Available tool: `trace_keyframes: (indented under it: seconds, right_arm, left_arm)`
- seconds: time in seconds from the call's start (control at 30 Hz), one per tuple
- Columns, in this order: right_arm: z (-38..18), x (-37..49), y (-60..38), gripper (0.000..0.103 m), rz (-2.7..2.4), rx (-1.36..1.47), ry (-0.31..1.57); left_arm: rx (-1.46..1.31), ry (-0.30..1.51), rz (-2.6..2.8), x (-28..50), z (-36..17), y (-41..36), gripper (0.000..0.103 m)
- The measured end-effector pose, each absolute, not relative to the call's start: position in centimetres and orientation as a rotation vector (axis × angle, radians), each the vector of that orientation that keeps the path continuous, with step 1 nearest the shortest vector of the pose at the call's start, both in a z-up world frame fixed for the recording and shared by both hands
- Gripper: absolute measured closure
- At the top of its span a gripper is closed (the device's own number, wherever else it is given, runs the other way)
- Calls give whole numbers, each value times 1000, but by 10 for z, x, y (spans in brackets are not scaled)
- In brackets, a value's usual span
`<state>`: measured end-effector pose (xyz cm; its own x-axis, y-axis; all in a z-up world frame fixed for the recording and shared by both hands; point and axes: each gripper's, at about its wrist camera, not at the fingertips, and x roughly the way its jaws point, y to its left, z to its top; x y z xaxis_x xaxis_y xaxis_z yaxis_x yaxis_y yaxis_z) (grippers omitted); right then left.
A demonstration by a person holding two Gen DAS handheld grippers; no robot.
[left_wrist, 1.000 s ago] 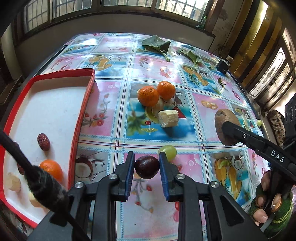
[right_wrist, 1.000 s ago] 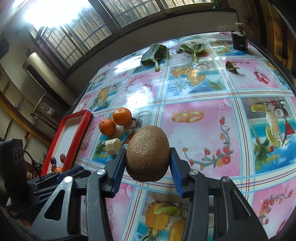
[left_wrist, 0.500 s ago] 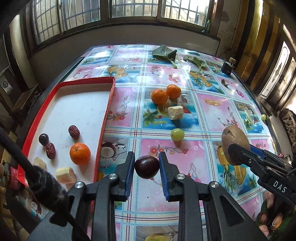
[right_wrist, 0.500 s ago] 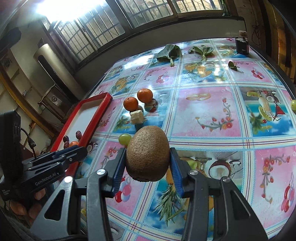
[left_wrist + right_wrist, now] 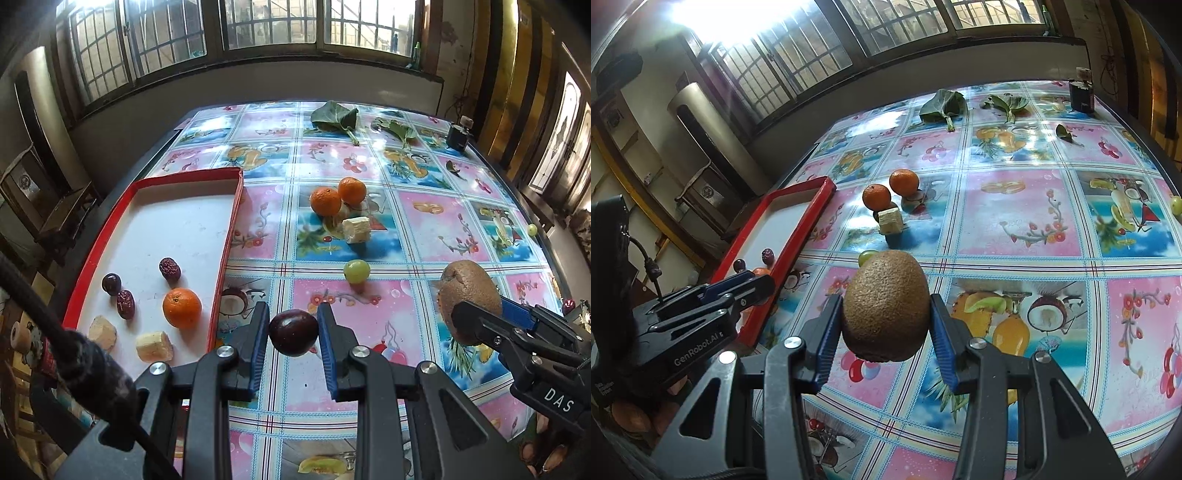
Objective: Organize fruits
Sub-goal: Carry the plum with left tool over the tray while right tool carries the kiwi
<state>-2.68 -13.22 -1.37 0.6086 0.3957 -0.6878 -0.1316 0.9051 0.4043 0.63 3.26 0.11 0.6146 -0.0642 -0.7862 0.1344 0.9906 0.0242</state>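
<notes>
Each hand-held gripper is black with blue pads; silver screws; white "DAS" lettering.

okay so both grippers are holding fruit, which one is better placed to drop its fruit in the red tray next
Left. The left gripper with the dark plum hangs just beside the red tray; the right gripper with the kiwi is farther away.
</notes>
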Motion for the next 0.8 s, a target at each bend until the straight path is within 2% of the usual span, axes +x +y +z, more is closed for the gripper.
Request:
trace_keyframes:
  seconds: [0.8]
  right_arm:
    - [-7, -25, -97, 55, 359, 285, 861]
  left_arm:
    - [56, 872, -47, 8, 5, 61, 77]
